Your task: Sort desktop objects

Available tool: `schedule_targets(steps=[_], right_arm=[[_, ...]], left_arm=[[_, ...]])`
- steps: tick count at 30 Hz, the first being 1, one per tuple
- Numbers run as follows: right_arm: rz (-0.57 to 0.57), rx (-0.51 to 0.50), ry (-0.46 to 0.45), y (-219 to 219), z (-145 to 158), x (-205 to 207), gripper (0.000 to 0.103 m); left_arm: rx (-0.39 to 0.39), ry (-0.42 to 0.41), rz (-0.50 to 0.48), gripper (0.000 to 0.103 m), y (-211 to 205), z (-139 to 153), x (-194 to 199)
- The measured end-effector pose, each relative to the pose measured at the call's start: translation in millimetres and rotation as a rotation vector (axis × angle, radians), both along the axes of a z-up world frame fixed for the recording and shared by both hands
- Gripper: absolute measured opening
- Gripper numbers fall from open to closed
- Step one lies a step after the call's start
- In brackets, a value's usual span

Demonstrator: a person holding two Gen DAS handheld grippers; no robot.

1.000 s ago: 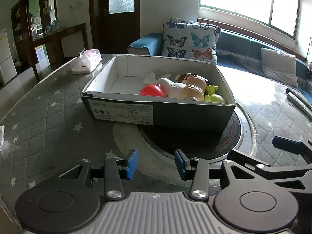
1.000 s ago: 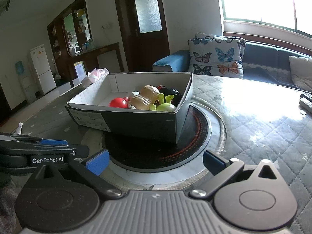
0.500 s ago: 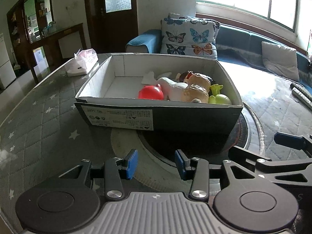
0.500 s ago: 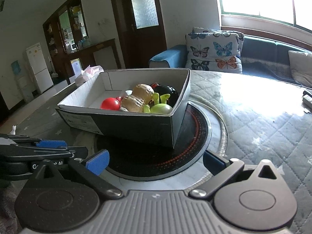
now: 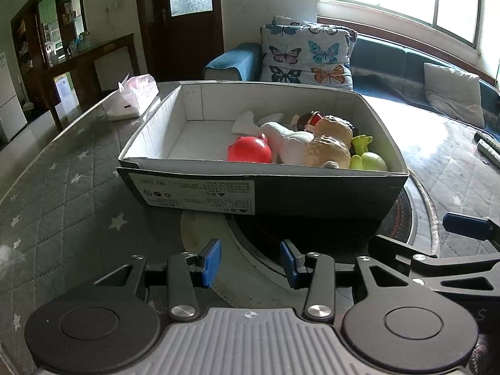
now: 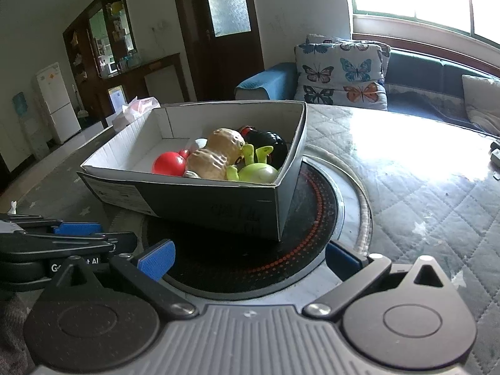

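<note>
A black cardboard box (image 5: 312,193) with a white inside stands on the table. It also shows in the right wrist view (image 6: 218,209). In it lie a red ball toy (image 5: 250,153), a tan peanut-shaped toy (image 5: 328,147), a green toy (image 5: 368,159) and a white toy (image 5: 281,132); the right wrist view also shows a black toy (image 6: 268,147). My left gripper (image 5: 250,262) is open and empty, short of the box's near wall. My right gripper (image 6: 248,257) is open wide and empty, near the box's right corner.
The box sits partly on a round black hotplate (image 6: 312,218) set in the quilted grey table top (image 5: 62,193). A tissue pack (image 5: 134,101) lies at the far left. Remote controls (image 5: 487,148) lie at the right edge. A sofa with butterfly cushions (image 5: 306,53) stands behind.
Both grippers have moved closer to the box and a little higher, so the box looks larger. Both stay open and empty. The toys have not moved.
</note>
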State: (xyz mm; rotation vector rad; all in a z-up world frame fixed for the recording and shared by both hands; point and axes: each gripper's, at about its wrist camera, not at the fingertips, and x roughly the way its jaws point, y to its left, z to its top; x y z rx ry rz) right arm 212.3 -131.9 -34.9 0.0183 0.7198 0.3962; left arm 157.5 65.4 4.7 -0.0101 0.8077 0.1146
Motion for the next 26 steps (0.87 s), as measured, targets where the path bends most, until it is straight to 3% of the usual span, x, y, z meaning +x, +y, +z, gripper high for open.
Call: schedule_targets(steps=[26], right_arm=[[-0.001, -0.012, 0.009, 5, -5, 13, 0.103]], left_arm=[[0.019, -0.015, 0.010, 0.039, 0, 0, 10]])
